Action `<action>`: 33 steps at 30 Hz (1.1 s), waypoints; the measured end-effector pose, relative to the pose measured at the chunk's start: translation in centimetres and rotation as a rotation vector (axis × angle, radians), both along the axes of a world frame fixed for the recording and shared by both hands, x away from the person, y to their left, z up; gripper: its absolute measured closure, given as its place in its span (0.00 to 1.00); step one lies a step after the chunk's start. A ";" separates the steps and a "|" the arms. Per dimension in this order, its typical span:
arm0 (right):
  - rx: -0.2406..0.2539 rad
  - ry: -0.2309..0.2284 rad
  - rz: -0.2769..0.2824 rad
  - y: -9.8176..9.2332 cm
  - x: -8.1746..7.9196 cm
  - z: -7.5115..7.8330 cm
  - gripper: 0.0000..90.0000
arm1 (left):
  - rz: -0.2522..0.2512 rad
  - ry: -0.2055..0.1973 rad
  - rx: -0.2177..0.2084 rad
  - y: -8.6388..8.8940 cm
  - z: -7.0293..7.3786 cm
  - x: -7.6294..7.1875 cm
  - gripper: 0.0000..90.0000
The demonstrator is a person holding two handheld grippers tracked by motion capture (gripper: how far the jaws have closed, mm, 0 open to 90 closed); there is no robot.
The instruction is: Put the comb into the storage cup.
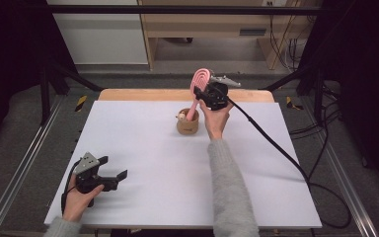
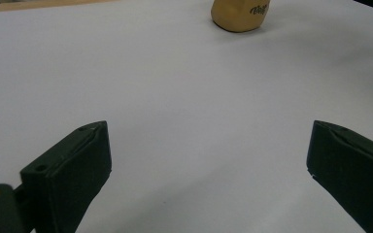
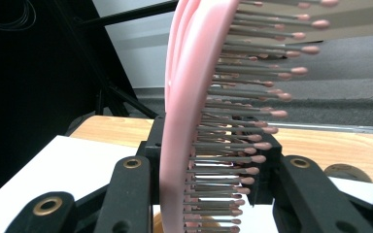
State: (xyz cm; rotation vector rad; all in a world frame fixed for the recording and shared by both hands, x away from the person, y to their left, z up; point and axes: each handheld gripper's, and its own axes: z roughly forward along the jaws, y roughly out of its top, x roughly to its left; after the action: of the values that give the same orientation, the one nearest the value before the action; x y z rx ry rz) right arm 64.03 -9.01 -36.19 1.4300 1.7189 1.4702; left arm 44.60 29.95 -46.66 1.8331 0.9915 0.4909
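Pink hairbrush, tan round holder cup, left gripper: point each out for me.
Pink hairbrush (image 1: 202, 80), high view, on its oval head.
Tan round holder cup (image 1: 188, 126), high view, on its front wall.
Left gripper (image 1: 113, 169), high view, between its open jaws.

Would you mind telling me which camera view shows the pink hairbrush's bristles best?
The right gripper view: the pink hairbrush is close up, bristles sticking out sideways. The high view shows the brush small, handle down in the tan cup; the left gripper view shows the cup's base.

The pink hairbrush's (image 3: 194, 121) top is cut off in the right gripper view, its handle end hidden inside the brown cup (image 1: 188, 124); the cup's marking stays unreadable.
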 end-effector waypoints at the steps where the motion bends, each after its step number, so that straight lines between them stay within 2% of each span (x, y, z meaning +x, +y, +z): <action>1: 0.002 0.003 -0.003 0.1 0.0 -0.1 0.69 | 0.000 0.000 0.000 0.0 0.0 0.0 0.03; 16: 0.008 0.021 -0.002 0.8 0.1 -1.2 0.69 | 0.001 -0.001 -0.002 0.0 0.0 0.0 0.03; 25: 0.023 0.043 -0.011 0.4 0.0 -2.1 0.69 | -0.002 0.001 0.000 0.0 0.0 0.0 0.03; 33: 0.013 0.036 -0.013 0.7 -0.2 -2.3 0.69 | -0.002 0.001 0.000 0.0 0.0 0.0 0.03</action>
State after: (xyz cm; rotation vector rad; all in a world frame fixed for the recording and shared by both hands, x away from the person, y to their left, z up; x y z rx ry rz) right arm 63.81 -8.35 -38.46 1.4806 1.7213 1.4599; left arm 44.63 29.94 -46.70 1.8351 0.9900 0.4886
